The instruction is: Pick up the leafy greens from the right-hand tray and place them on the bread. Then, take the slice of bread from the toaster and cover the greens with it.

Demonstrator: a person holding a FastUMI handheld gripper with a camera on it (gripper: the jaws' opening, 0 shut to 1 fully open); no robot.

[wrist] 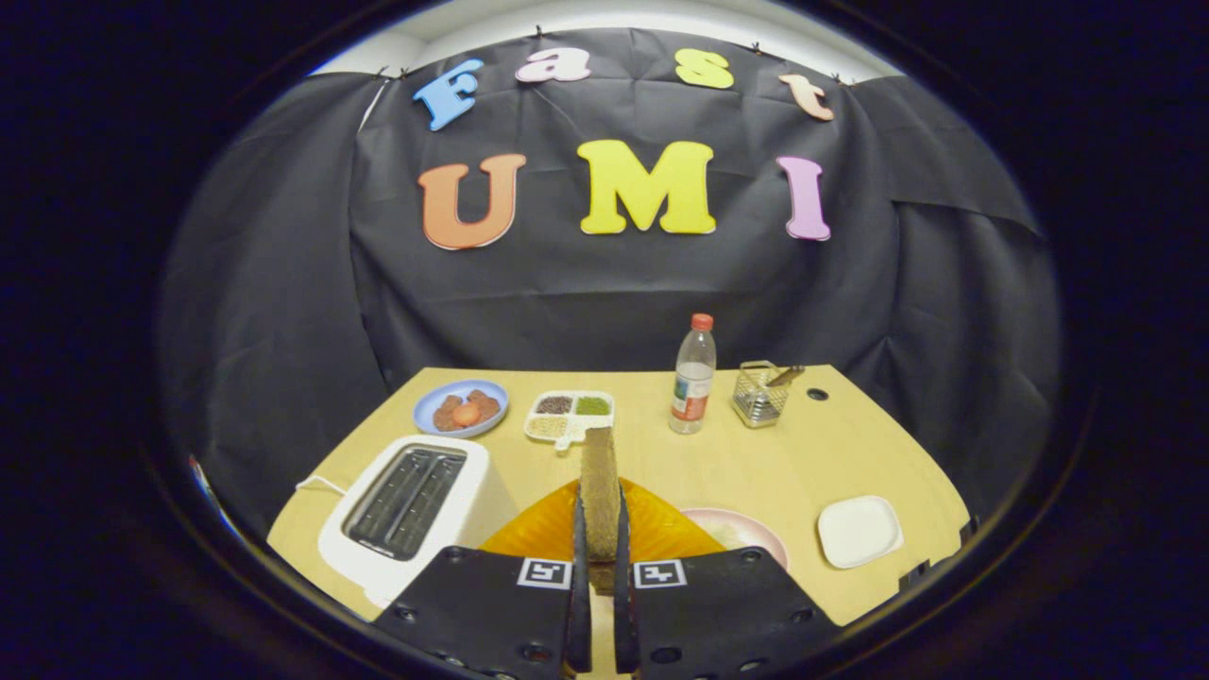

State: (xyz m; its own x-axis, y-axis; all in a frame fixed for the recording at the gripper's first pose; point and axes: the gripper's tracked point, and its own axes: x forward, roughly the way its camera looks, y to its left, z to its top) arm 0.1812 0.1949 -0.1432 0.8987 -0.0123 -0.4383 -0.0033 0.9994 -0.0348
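Observation:
My gripper (601,538) is shut on a slice of bread (600,486), which stands on edge between both fingers, raised above the table. Below and just beyond the fingers lies an orange plate (661,529); what lies on it is hidden by the slice and the gripper body. The white toaster (411,510) sits to the left of the fingers, its two slots dark with no slice showing in them. A pink plate (746,531) lies just right of the orange one. A small white tray (858,531) with nothing on it rests further right.
At the back of the wooden table (756,463) stand a blue plate (461,409) of food, a white divided dish (570,416), a clear bottle (693,376) with a red cap and a wire basket (761,393). The table's edge runs close behind the white tray.

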